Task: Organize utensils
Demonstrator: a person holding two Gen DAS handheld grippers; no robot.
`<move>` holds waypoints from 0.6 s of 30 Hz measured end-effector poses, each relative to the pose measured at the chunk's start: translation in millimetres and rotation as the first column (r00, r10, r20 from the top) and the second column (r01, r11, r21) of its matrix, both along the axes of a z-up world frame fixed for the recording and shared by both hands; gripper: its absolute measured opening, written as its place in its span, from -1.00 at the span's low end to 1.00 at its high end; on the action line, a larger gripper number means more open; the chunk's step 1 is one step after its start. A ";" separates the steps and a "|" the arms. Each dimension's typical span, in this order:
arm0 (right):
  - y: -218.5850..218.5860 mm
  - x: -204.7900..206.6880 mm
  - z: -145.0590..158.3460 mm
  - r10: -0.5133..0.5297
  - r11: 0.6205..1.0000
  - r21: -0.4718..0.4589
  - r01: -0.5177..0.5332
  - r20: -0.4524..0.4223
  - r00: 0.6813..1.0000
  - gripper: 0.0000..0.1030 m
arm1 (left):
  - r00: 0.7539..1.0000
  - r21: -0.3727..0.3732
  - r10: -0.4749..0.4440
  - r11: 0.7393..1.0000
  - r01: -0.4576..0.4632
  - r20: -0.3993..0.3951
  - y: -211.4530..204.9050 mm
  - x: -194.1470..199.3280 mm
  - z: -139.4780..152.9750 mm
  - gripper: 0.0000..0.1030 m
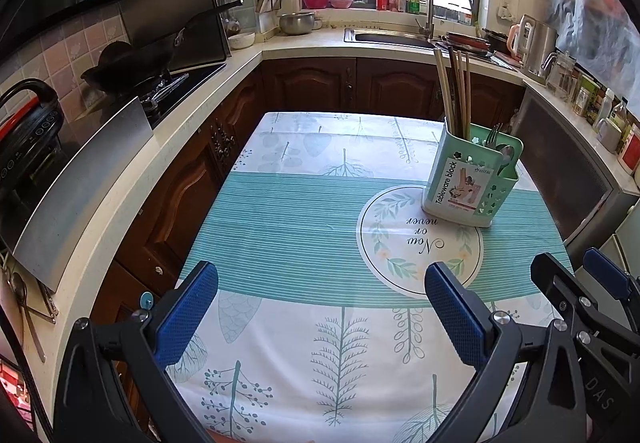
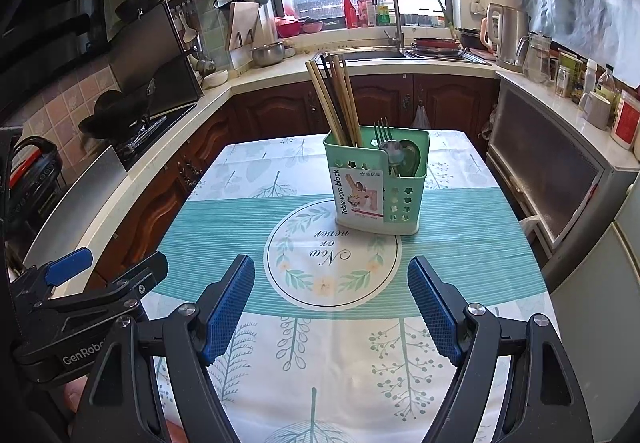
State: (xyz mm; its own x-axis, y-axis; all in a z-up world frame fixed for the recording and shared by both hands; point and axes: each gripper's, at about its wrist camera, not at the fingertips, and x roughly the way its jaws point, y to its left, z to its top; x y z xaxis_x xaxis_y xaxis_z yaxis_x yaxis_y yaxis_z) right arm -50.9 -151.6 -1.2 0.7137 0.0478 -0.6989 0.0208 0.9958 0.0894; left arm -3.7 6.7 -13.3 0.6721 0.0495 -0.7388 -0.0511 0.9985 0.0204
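A green utensil holder point(image 1: 472, 175) point(image 2: 378, 183) labelled "Tableware block" stands upright on the table. Several chopsticks point(image 1: 454, 91) point(image 2: 334, 99) stand in its left compartment. A fork point(image 2: 383, 133) and spoons point(image 2: 408, 159) sit in its right compartment. My left gripper point(image 1: 320, 307) is open and empty, low over the near table, well short of the holder. My right gripper point(image 2: 332, 303) is open and empty, facing the holder from the near side. The right gripper's fingers point(image 1: 560, 283) show at the right edge of the left wrist view, and the left gripper's fingers point(image 2: 120, 279) at the left of the right wrist view.
The table point(image 2: 224, 235) has a teal and white leaf-print cloth. A counter with a stove and wok point(image 1: 132, 71) runs along the left. A sink point(image 2: 372, 53) lies at the back under the window. A cabinet point(image 2: 552, 171) and fridge stand at the right.
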 end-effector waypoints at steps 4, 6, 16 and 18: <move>0.2 -0.8 0.6 0.000 1.000 -0.002 0.000 0.001 1.000 0.56 | 1.000 0.000 0.000 1.000 0.000 -0.001 -0.1 0.2 -0.1 0.98; 0.1 -0.1 0.0 0.000 1.000 -0.001 0.000 -0.001 1.000 0.56 | 1.000 0.000 0.000 1.000 0.000 -0.001 0.2 0.1 -0.3 0.98; 1.4 -0.8 -4.1 -0.001 1.000 0.002 0.001 -0.006 1.000 0.56 | 1.000 0.000 -0.001 1.000 0.001 -0.004 1.8 -0.2 -2.6 0.98; 2.7 -0.9 -7.0 0.000 1.000 0.003 0.000 -0.008 1.000 0.57 | 1.000 0.000 0.001 1.000 -0.001 -0.004 3.0 -1.0 -4.2 0.98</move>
